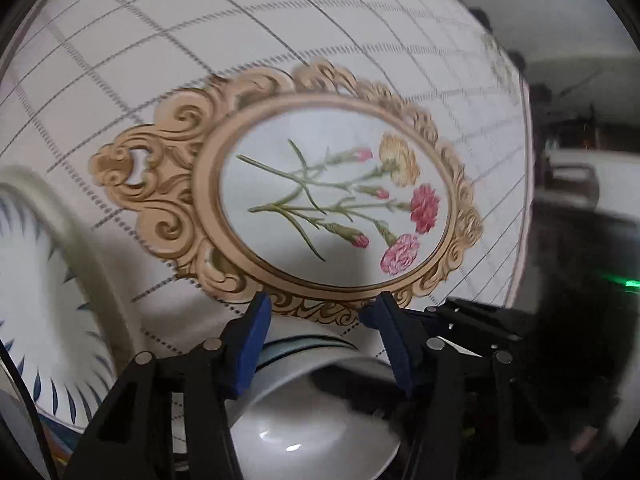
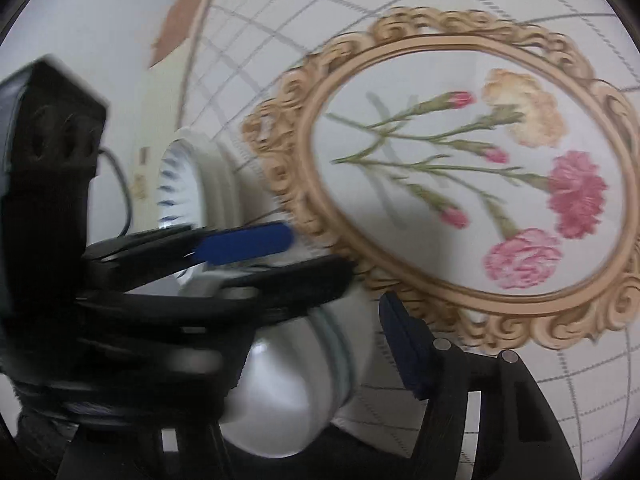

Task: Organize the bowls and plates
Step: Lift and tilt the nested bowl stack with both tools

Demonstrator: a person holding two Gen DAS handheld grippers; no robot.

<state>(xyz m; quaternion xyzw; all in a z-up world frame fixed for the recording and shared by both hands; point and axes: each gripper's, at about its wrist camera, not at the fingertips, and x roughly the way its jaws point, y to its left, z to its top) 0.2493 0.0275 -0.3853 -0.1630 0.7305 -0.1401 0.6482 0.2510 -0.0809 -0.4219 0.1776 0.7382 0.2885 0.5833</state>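
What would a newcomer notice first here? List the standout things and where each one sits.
The printed carnation bouquet inside its ornate gold oval frame fills the middle of the checked tablecloth. A white bowl with a blue band lies tilted at the bottom, between the left gripper fingers. A blue-patterned plate sits at the left edge, and in the right wrist view the right gripper hangs close beside the left one.

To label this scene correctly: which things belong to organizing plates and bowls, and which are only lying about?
Job: white bowl, held by left gripper; blue-patterned plate.
Lying about: flowered tablecloth; black cable.
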